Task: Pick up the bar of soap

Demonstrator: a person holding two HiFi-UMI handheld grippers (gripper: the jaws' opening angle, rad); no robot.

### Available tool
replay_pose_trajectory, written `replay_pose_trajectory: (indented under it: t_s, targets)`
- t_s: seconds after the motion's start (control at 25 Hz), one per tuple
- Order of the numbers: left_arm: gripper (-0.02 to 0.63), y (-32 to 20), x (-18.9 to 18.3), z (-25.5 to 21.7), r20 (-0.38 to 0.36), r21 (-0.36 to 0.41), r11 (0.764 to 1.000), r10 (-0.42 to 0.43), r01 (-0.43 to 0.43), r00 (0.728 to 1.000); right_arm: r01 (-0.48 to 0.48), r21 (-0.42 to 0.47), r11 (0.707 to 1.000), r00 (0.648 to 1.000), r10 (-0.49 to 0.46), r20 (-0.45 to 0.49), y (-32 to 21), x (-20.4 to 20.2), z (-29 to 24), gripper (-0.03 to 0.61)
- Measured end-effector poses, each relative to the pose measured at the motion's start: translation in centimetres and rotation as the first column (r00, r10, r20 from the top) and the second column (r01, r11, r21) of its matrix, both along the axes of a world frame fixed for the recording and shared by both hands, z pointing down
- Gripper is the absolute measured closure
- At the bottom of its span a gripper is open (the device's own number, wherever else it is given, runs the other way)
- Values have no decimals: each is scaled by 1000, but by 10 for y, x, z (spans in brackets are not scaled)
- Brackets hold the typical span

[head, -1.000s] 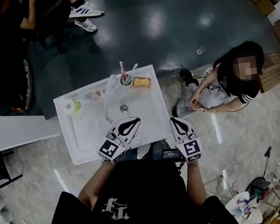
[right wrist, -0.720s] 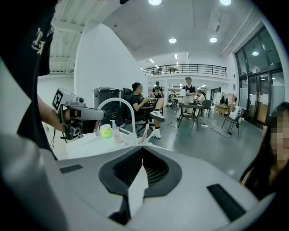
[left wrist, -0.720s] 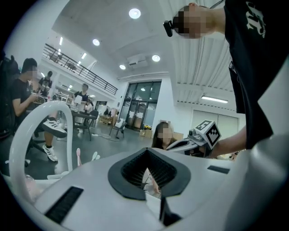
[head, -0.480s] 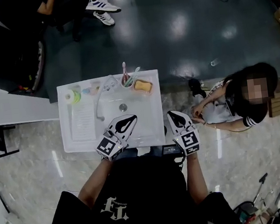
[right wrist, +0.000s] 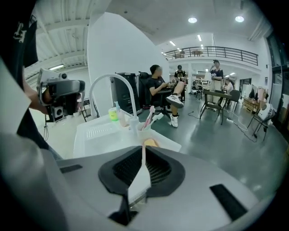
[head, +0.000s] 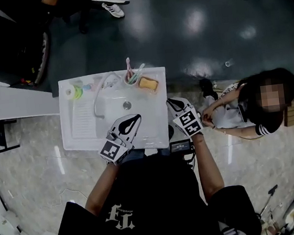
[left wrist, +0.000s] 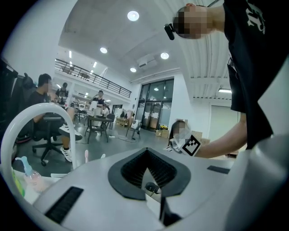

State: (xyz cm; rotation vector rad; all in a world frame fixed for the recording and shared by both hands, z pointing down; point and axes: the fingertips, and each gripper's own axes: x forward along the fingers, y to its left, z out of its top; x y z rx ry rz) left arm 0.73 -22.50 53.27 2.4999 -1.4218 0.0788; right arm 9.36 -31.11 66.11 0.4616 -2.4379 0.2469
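Note:
The orange bar of soap [head: 147, 83] lies on the far right corner of the white sink [head: 85, 127], next to a cup of toothbrushes [head: 131, 79]. In the right gripper view the soap [right wrist: 150, 143] shows just past the jaw tips. My left gripper [head: 133, 119] hovers over the sink's near rim, shut and empty. My right gripper [head: 173, 104] is beside the sink's right edge, short of the soap, shut with nothing in it. In their own views, both the left gripper [left wrist: 146, 151] and the right gripper [right wrist: 143, 146] have their jaws together.
A curved white faucet [head: 98, 96] arches over the basin. A green-topped bottle [head: 75, 91] stands at the sink's far left. A person [head: 245, 103] sits on the floor to the right. A white counter [head: 8, 104] is at the left. People on chairs sit behind.
My right gripper has moved forward along the sink's right edge, toward the soap. The left gripper stays over the near rim. The head camera has shifted a little.

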Motion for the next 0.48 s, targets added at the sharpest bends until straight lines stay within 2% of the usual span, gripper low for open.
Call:
replay_pose_trajectory:
  t_s: [0.28,0.48]
  targets:
    - [607,5,-12,3,17,-14,1000,-26,26,1000,130,42,991,982,-123,-142,-24,-41,26,568]
    - [607,1,-22,8,11,-22,1000,-20,21,1000,194,35,980,960,-183,-211,-41,-67,48,521]
